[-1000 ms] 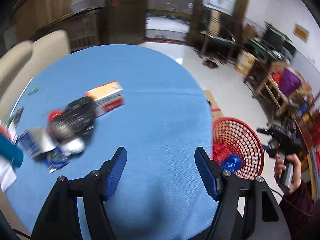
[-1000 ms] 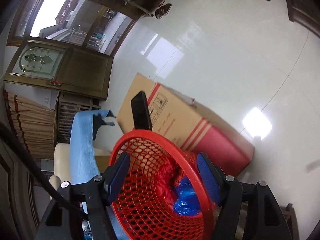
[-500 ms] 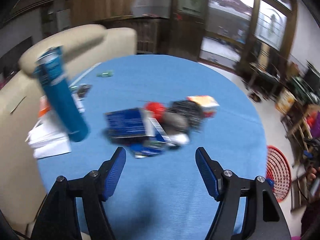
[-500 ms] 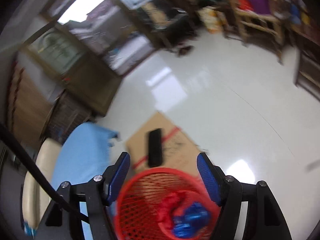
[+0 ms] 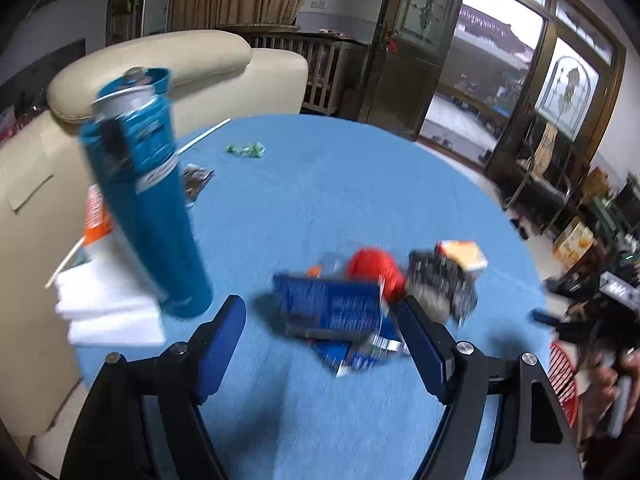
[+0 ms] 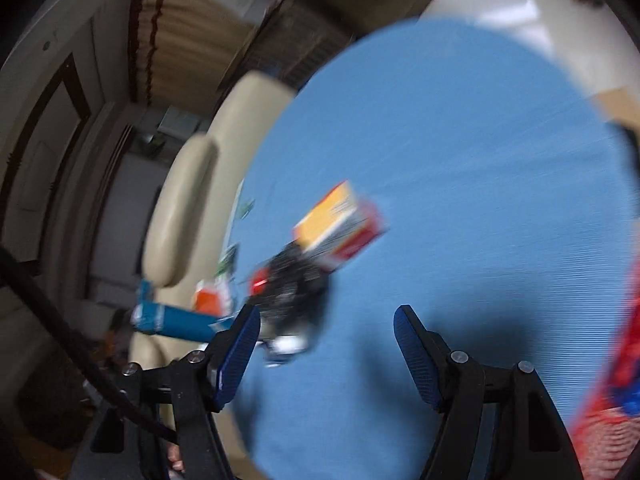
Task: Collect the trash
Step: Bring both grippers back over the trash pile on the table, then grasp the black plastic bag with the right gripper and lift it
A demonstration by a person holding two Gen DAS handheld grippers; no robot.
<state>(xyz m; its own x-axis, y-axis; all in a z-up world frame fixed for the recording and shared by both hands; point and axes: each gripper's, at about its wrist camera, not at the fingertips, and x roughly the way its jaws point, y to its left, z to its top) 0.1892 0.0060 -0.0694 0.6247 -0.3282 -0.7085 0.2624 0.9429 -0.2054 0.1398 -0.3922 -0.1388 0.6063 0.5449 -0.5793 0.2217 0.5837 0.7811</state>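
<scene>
A pile of trash lies on the blue round table (image 5: 340,184): a blue carton (image 5: 332,308), a red ball-like wad (image 5: 374,270), a dark crumpled bag (image 5: 440,284) and an orange-and-red box (image 5: 464,254). My left gripper (image 5: 322,344) is open and empty, just in front of the blue carton. My right gripper (image 6: 326,346) is open and empty above the table, with the orange-and-red box (image 6: 340,220) and the dark bag (image 6: 292,288) ahead of it. The red mesh basket (image 5: 562,376) stands on the floor at the right, and shows blurred in the right wrist view (image 6: 608,400).
A tall teal bottle (image 5: 144,196) stands on the table's left side next to white stacked paper (image 5: 108,308). A green wrapper (image 5: 246,150) lies further back. A cream sofa (image 5: 168,64) borders the table's left. The right hand and its gripper (image 5: 592,320) show beyond the table's right edge.
My left gripper has swung left from the basket side and closed in on the trash pile. My right gripper has turned from the basket and the floor to face the table.
</scene>
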